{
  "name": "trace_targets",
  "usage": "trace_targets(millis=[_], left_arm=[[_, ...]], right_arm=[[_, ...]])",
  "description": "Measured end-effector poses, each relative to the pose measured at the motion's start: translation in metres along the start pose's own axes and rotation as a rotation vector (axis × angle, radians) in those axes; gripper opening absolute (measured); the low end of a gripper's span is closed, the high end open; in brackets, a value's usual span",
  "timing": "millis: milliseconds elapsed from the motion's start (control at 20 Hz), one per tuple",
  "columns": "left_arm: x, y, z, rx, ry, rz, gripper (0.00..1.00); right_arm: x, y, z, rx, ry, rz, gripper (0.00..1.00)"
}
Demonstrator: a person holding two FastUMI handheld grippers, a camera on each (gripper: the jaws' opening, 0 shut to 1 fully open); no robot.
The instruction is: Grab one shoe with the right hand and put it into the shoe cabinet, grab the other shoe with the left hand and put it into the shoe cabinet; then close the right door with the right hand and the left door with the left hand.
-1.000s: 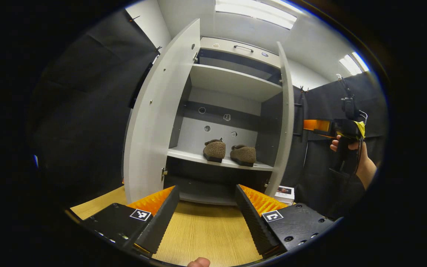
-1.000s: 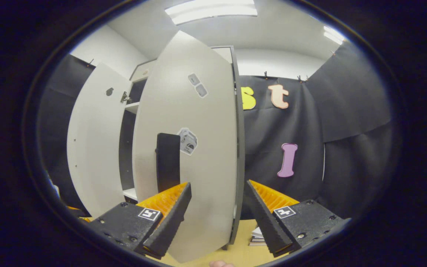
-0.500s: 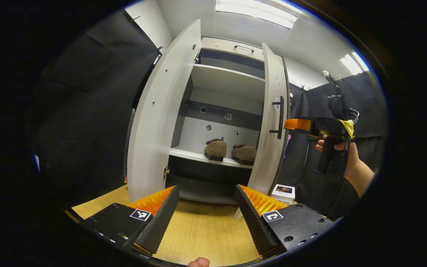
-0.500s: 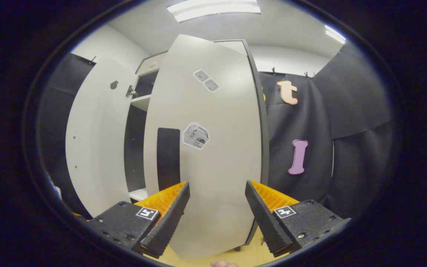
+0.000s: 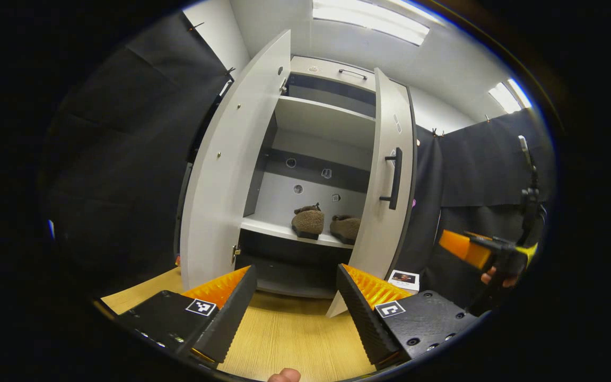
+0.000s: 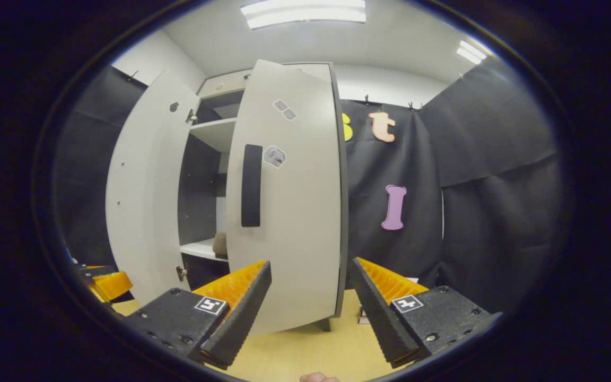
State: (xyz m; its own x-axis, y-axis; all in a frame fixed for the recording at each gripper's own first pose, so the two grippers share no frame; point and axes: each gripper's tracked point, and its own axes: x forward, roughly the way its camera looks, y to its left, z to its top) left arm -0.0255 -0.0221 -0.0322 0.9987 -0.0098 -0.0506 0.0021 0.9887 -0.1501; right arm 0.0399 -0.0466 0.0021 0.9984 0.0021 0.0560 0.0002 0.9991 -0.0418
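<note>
We list: shoe cabinet [image 5: 332, 114], left door [image 5: 220, 175] wide open, right door [image 5: 385, 180] partly swung in; two shoes [image 5: 308, 222] [image 5: 345, 228] side by side on its shelf [image 5: 268, 229]; left gripper [image 5: 295, 302] at six o'clock, jaws released; right gripper [image 6: 311, 302], jaws released, facing the right door

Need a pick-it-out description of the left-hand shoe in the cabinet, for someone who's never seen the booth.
Find the tall pale shoe cabinet with both doors ajar. On its lower shelf stand two fuzzy brown shoes side by side. The left shoe is the one in full view, nearer the wide-open left door; its twin is partly hidden by the right door.
</note>
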Motion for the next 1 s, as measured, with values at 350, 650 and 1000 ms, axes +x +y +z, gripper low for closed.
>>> trace_targets(millis=[350,650,1000], left_arm=[[-0.006,-0.018,0.004,-0.042,0.002,-0.066,0.93],[-0.006,0.053,0.091,-0.154,-0.125,0.048,0.93],[0.016,0.212,0.161,-0.038,-0.296,0.351,0.93]], right_arm=[[-0.039,0.007,-0.063,0.001,0.068,-0.003,0.98],[-0.038,0.023,-0.063,-0.042,0.077,0.039,0.99],[-0.027,0.034,-0.063,-0.068,0.08,0.069,0.98]])
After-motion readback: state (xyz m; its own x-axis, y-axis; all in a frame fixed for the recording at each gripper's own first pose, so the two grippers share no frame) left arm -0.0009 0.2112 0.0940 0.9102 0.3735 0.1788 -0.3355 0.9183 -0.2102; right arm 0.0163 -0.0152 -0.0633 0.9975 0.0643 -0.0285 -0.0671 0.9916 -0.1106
